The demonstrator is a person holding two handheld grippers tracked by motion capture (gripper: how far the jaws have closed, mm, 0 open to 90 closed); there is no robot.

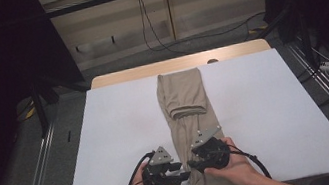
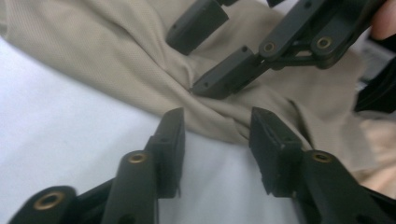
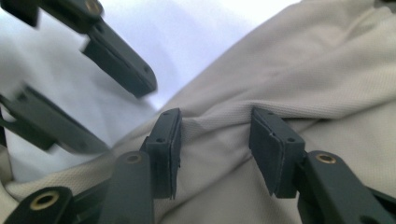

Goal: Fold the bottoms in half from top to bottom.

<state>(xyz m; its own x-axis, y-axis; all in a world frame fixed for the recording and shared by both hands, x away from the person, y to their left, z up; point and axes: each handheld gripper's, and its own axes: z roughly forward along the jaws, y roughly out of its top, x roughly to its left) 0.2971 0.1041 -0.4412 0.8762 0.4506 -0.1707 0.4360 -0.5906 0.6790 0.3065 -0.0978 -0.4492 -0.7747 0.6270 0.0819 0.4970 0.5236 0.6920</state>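
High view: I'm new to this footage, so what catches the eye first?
A long beige garment lies down the middle of the white table cover, its far end folded back. At the near edge, the left gripper and right gripper meet over it, jaws apart.

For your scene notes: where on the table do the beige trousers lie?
In the high view, the beige trousers lie lengthwise down the middle of the white table, near end by both grippers.

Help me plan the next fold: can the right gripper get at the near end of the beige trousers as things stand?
Probably yes. The right gripper hangs right over the beige trousers with jaws apart and a fabric ridge between them; the left gripper sits beside it, not blocking.
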